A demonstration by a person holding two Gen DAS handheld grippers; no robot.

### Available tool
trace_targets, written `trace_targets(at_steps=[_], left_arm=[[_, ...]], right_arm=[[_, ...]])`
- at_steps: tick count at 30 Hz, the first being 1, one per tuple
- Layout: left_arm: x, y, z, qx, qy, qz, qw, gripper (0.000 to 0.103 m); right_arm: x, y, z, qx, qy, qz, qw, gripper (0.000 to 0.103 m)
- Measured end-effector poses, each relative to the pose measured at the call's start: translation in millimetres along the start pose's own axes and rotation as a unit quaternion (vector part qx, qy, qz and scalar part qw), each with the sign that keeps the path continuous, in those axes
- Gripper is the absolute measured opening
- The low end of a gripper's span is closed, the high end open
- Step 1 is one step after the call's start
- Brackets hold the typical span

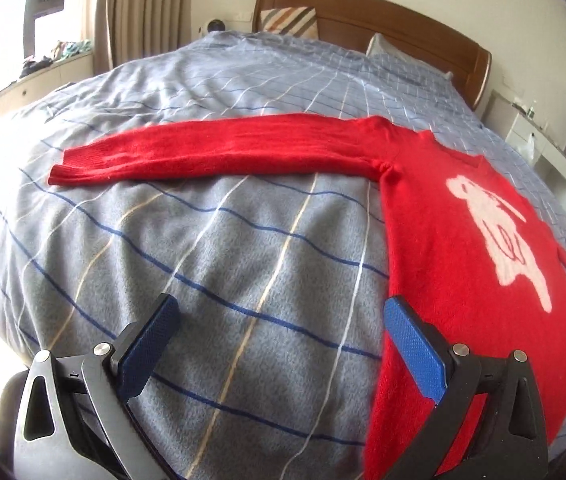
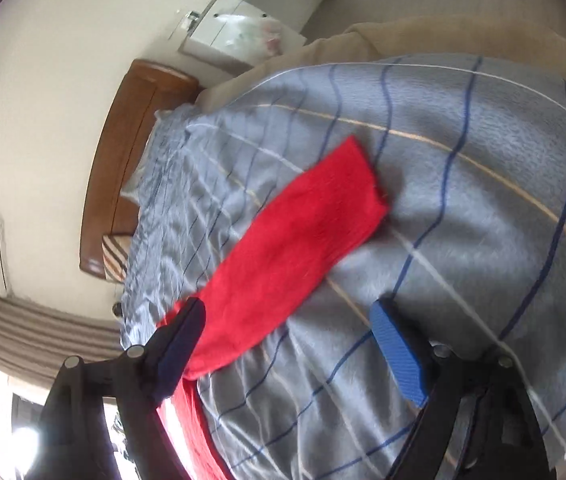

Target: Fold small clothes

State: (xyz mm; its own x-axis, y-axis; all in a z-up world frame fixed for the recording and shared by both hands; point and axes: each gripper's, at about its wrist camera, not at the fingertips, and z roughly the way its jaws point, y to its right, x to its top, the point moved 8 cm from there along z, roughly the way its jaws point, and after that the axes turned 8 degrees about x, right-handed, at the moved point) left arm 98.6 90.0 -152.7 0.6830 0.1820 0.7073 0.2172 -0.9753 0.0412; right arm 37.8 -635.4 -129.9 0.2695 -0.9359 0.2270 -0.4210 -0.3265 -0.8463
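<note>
A small red sweater (image 1: 463,248) with a white animal figure lies flat on the bed, front up. Its left sleeve (image 1: 211,152) stretches straight out to the left. My left gripper (image 1: 279,320) is open and empty, just above the blanket beside the sweater's lower left edge; its right finger (image 1: 415,352) hangs over the hem. In the right wrist view the other red sleeve (image 2: 295,248) lies stretched on the blanket. My right gripper (image 2: 287,332) is open and empty above the sleeve's near part, its left finger (image 2: 179,344) over the red cloth.
The bed is covered by a grey-blue checked blanket (image 1: 203,272). A wooden headboard (image 1: 383,20) and pillows stand at the far end. A white nightstand (image 1: 543,140) is at the right, curtains and a window sill at the left.
</note>
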Motion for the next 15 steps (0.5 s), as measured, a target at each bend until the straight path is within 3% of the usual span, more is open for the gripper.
trace_targets(at_steps=[5,10,15], left_arm=[[-5.9,-2.6,1.4,0.007,-0.011,0.0,0.9999,0.103],[-6.6,-0.1,2.1,0.017,-0.007,0.013,0.9998,0.103],[-6.8,1.7,4.3,0.027,-0.003,0.025,0.9993,0.103]], right_arm=[[22.4,20.7,2.3,0.018,0.058,0.063,0.996,0.073],[32.7,1.7,14.6,-0.015,0.056,0.011,0.998,0.073],[19.0,-9.6,16.9,-0.069,0.038,-0.076,0.994,0.071]])
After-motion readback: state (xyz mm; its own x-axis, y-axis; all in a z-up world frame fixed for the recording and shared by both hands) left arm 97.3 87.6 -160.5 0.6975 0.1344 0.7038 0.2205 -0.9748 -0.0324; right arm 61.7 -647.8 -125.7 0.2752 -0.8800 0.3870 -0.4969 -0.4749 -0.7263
